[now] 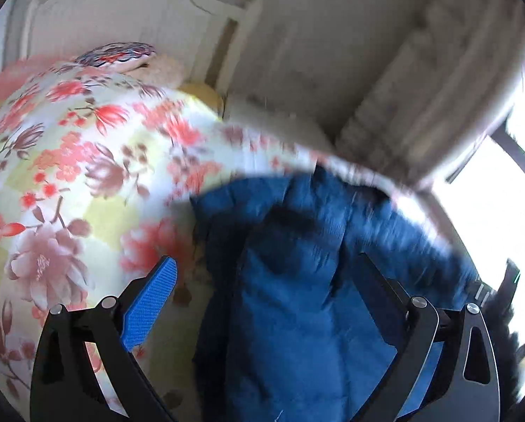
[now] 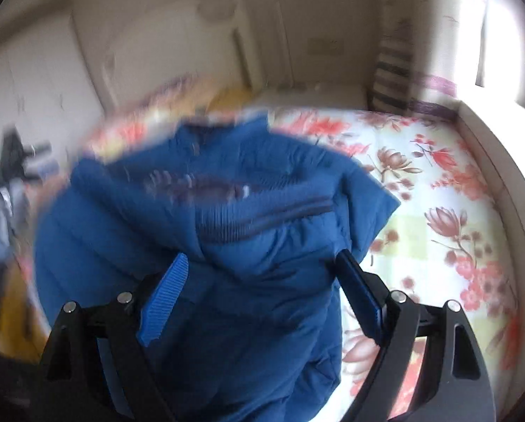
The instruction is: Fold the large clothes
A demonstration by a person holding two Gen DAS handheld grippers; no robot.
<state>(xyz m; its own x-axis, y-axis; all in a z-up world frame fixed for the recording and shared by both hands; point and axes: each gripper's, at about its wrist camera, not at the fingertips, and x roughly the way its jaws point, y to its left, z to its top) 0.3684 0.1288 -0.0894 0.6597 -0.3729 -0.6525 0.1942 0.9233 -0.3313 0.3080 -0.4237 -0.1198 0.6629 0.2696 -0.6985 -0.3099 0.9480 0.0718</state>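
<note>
A blue padded jacket [image 1: 297, 316] lies on a bed covered by a floral sheet [image 1: 69, 176]. My left gripper [image 1: 265, 262] hangs open over the jacket's left part, its fingers spread wide, with the cloth below them and no pad pressing on it. In the right wrist view the jacket [image 2: 227, 228] shows a dark zip line and a collar at the far end. Above its near part my right gripper [image 2: 262, 258] is open too, fingers either side of a bulge of cloth without gripping it. Both views are blurred.
The floral sheet [image 2: 438, 193] stretches bare to the right of the jacket up to a pale raised bed side [image 2: 491, 147]. A white headboard [image 2: 157, 42] and a patterned pillow [image 1: 116, 54] stand at the far end. A bright window [image 2: 501, 35] is on the right.
</note>
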